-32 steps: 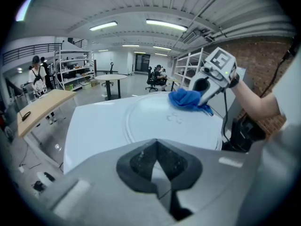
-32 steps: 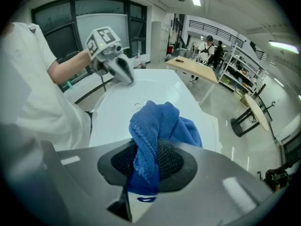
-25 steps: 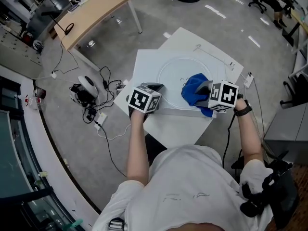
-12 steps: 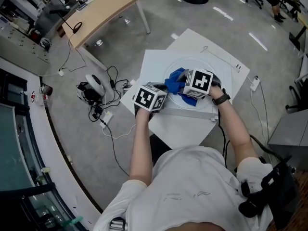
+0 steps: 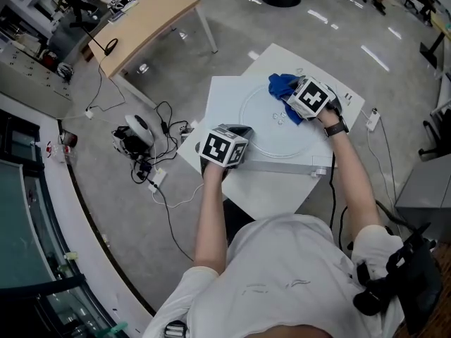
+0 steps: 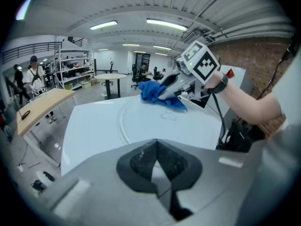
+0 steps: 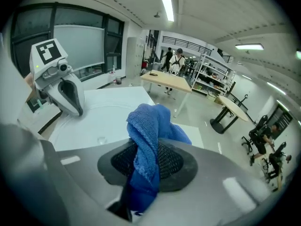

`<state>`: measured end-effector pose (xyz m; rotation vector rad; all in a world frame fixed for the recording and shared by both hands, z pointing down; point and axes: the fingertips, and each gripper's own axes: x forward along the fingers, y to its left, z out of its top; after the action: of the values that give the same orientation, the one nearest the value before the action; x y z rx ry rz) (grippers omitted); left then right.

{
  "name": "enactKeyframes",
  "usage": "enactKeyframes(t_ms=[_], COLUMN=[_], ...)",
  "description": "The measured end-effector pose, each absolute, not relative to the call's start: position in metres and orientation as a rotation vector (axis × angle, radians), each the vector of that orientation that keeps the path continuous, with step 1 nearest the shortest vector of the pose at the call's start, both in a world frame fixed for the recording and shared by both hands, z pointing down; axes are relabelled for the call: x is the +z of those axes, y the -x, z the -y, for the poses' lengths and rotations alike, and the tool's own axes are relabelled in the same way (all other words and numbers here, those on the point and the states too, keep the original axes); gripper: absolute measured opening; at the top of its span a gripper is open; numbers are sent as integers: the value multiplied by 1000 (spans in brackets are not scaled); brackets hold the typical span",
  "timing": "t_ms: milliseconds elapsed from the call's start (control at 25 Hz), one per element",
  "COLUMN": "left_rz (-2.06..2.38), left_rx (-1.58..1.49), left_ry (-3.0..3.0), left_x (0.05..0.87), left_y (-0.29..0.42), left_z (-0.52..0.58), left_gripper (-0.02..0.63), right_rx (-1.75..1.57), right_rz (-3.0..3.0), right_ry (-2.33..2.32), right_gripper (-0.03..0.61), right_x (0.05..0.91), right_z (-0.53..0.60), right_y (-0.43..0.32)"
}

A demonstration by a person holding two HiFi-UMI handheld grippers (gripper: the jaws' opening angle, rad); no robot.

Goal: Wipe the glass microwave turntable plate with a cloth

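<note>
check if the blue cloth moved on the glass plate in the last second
Yes. In the head view the blue cloth has gone from the near edge of the glass plate to its far rim.

A glossy grey floor (image 5: 232, 20) spreads around a white table (image 5: 268, 189). A wooden desk (image 5: 144, 20) stands at the far left, with cables (image 5: 141, 164) tangled on the floor nearby. Strip lights (image 6: 164, 24) line the ceiling beside a brick wall (image 6: 244, 53).
</note>
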<state>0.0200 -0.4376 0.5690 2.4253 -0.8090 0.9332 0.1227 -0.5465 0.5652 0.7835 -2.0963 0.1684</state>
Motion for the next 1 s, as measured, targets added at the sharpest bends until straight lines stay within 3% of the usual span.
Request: enactKeyframes(t_ms=[160,320,600,1000], left_rz=[802,809,824,820], left_rx=[940,943,940,939], left_ry=[-2433,-2434,-2438,-2436], left_x=[569,569,567,568], left_y=[-20,-20,-22,-23], left_z=[438,438,441,442], left_gripper=[-2,-2,-2,-2], right_rx=[201,220,217,133], right_rz=[2017,2038,2197,2230], right_ry=[-759,-600,-448,-563], right_gripper=[101,101,101,104], right_x=[564,567,570,568], right_z=[515,454,398,484], right_y=[-178,-183,-113,-32])
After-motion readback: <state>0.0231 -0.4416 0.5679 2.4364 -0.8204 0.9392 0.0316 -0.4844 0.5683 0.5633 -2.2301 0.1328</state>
